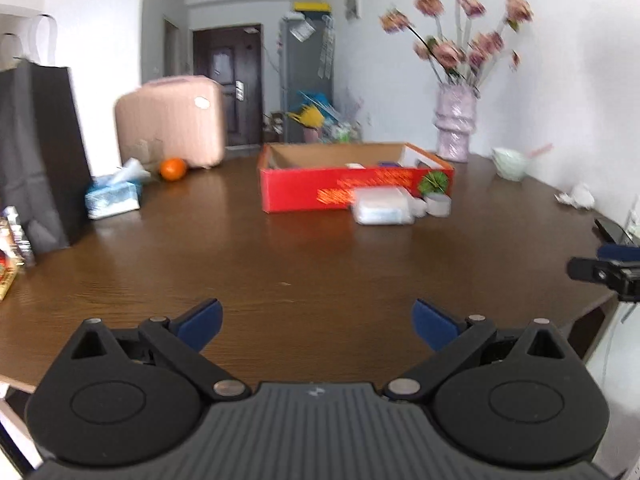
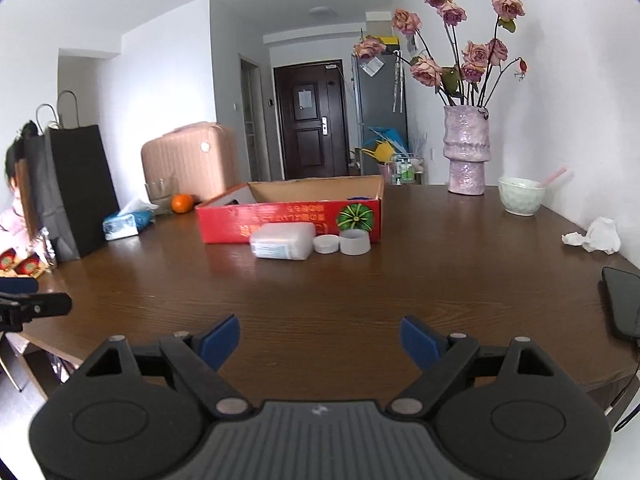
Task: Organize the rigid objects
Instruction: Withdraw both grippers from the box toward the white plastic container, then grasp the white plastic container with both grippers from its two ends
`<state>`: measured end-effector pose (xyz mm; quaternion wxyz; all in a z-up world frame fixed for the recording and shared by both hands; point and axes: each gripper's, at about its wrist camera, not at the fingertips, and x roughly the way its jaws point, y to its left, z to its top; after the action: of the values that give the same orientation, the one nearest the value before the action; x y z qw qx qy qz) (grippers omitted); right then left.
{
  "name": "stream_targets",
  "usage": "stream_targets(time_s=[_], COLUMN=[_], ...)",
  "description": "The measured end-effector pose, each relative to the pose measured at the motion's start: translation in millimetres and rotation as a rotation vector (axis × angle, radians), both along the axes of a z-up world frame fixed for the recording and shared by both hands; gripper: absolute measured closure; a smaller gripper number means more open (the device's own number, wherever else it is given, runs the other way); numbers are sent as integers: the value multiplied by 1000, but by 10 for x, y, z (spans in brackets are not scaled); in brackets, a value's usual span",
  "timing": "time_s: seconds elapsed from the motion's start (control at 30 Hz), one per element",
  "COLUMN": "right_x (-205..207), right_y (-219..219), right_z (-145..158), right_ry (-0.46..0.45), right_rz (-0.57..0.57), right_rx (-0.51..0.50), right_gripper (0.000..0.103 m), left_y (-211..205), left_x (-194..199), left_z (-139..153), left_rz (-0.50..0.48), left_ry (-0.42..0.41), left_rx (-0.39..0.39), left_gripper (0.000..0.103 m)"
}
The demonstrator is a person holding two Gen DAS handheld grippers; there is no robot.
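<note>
Left tongs: apart, empty, low centre
Right tongs: apart, empty
Red box: mid-frame on desk
Clear case: touching box front

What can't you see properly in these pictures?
- Inside the red box: both views, its front wall hides nearly everything in it.
- Writing on the red box: blurred in the left view, too small in the right.
- Phone: right view, cut off by the edge.
- Person: right view, hidden behind the black bag.
- Snack packets: left view, blurred and cut off.
</note>
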<state>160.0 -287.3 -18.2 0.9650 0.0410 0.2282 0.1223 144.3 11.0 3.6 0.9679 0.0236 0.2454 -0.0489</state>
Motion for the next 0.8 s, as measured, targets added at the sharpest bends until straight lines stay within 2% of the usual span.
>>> stream_targets(time_s=[0.17, 0.33, 0.4, 0.47, 0.53, 0.57, 0.63, 0.73, 0.8], right_x=[198, 532, 708, 908, 1149, 1295, 1573, 2007, 2259], right_y=[-68, -136, -132, -108, -78, -54, 21, 207, 287], right_z=[-145, -253, -256, -243, -229, -229, -238, -251, -252], right_ry=[37, 87, 101, 110, 122, 132, 144, 140, 138], right_rz=[-13, -11, -5, 5, 11, 20, 32, 36, 42], right_rx=[36, 77, 91, 104, 143, 170, 189, 174, 216], right_gripper=[16, 18, 23, 27, 35, 37, 50, 57, 60], left_y=[-222, -288, -281, -259, -237, -231, -238, -230, -199], left_x=[312, 795, 1068, 1345, 1687, 1867, 2215, 2671, 2887], left_z=[-120, -138, -115, -98, -95, -102, -140, -214, -255], left_rz=[-49, -17, -9, -5, -14, -24, -58, -102, -146], left_ry=[47, 50, 46, 49, 77, 99, 140, 199, 233], left_rx=[46, 7, -22, -65, -115, -144, -188, -260, -346], left_gripper=[0, 0, 1, 9, 28, 31, 38, 42, 46])
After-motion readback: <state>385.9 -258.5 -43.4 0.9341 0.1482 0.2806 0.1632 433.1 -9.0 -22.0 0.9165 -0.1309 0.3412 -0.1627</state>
